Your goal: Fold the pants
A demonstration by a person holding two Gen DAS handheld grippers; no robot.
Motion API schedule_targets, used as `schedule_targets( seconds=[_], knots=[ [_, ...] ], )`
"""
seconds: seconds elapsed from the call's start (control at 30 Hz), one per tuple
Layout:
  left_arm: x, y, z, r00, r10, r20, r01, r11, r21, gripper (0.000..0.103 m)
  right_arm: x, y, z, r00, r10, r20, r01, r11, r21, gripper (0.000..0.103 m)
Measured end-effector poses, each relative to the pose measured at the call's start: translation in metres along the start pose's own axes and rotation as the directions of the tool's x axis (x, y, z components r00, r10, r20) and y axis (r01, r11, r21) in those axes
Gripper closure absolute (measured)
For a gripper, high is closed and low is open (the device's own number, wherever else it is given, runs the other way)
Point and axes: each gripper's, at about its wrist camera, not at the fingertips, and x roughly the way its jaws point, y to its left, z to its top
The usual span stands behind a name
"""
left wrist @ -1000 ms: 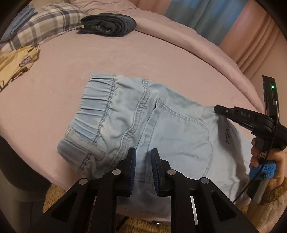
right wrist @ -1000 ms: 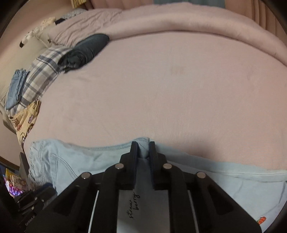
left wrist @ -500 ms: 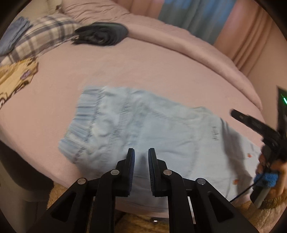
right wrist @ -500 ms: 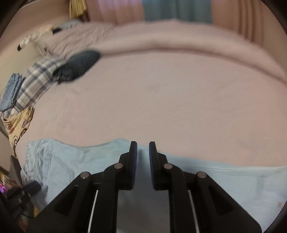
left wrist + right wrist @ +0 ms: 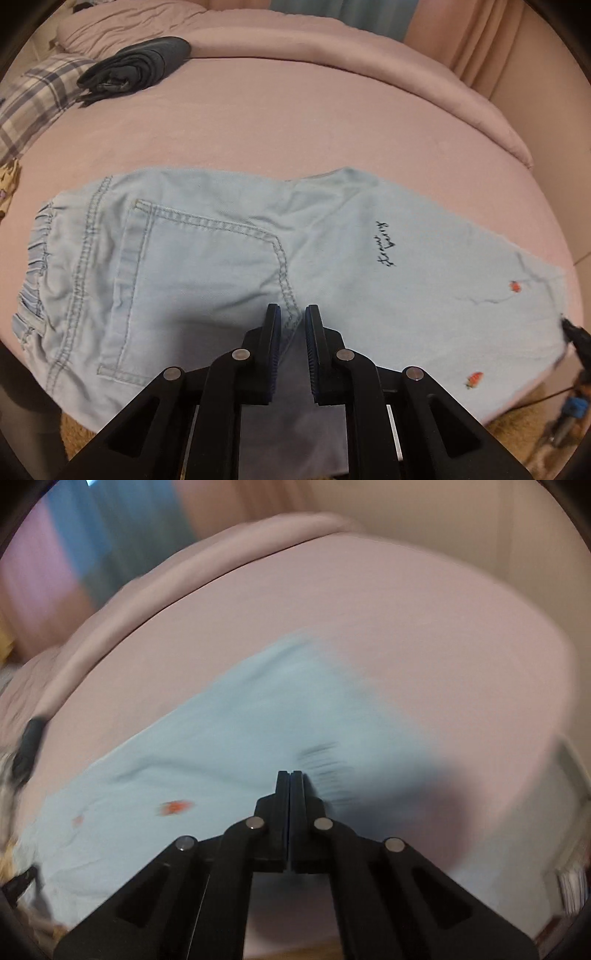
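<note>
Light blue denim pants [image 5: 229, 258] lie flat on the pink bed, folded leg on leg, with the elastic waistband at the left, a back pocket up, black script and small red strawberries toward the right. My left gripper [image 5: 292, 314] hovers over the pocket's corner, jaws a little apart and empty. My right gripper [image 5: 290, 775] is shut with nothing between the jaws, above the pants [image 5: 236, 738] in a blurred view. Its tip shows at the pants' right end in the left wrist view [image 5: 574, 332].
The pink bed [image 5: 295, 122] carries a rolled dark garment [image 5: 136, 66] and a plaid pillow [image 5: 33, 96] at the far left. A rolled pink duvet [image 5: 332, 48] runs along the back. Curtains hang behind. The bed's front edge is right below the pants.
Both grippers let go of the pants, which now lie spread flat. My left gripper moved right along them. My right gripper swung to the leg end and closed empty.
</note>
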Motion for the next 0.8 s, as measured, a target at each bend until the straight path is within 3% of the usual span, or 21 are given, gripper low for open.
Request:
schedule_targets(
  seconds=[0.1, 0.17, 0.27, 0.37, 0.4, 0.5, 0.57, 0.63, 0.8],
  knots=[
    [0.000, -0.007, 0.004, 1.000, 0.018, 0.001, -0.018, 1.000, 0.004, 0.090, -0.003, -0.024, 0.005, 0.993, 0.117, -0.017, -0.116, 0.991, 0.064, 0.103],
    [-0.004, -0.016, 0.007, 1.000, 0.010, 0.003, -0.010, 1.000, 0.014, 0.090, -0.015, -0.018, 0.007, 0.997, 0.079, 0.009, -0.080, 0.997, 0.025, 0.102],
    [-0.015, -0.045, 0.008, 0.989, -0.144, 0.012, 0.144, 0.989, 0.044, 0.090, -0.037, 0.006, 0.004, 0.990, 0.125, 0.069, -0.121, 0.991, -0.053, 0.093],
    [-0.015, -0.075, 0.002, 0.976, -0.217, 0.002, 0.216, 0.972, 0.097, 0.090, -0.037, 0.035, -0.007, 0.971, 0.237, 0.010, -0.234, 0.965, -0.116, 0.094],
    [-0.011, -0.086, -0.002, 0.974, -0.227, -0.012, 0.226, 0.966, 0.125, 0.090, -0.032, 0.042, -0.011, 0.974, 0.227, -0.017, -0.227, 0.964, -0.137, 0.095],
    [0.007, -0.106, -0.016, 0.978, -0.196, -0.068, 0.205, 0.963, 0.174, 0.090, 0.000, 0.054, -0.028, 0.991, 0.094, -0.094, -0.111, 0.974, -0.197, 0.094],
    [0.020, -0.109, -0.022, 0.985, -0.155, -0.081, 0.167, 0.969, 0.184, 0.090, 0.000, 0.056, -0.032, 0.996, 0.078, -0.045, -0.086, 0.974, -0.208, 0.094],
    [0.020, -0.112, -0.026, 0.990, -0.133, -0.044, 0.139, 0.968, 0.210, 0.090, 0.001, 0.059, -0.033, 0.996, 0.074, -0.043, -0.082, 0.976, -0.201, 0.094],
    [0.024, -0.116, -0.024, 0.989, -0.140, -0.052, 0.147, 0.972, 0.182, 0.090, 0.004, 0.069, -0.032, 0.995, 0.089, -0.039, -0.095, 0.979, -0.178, 0.094]
  ],
)
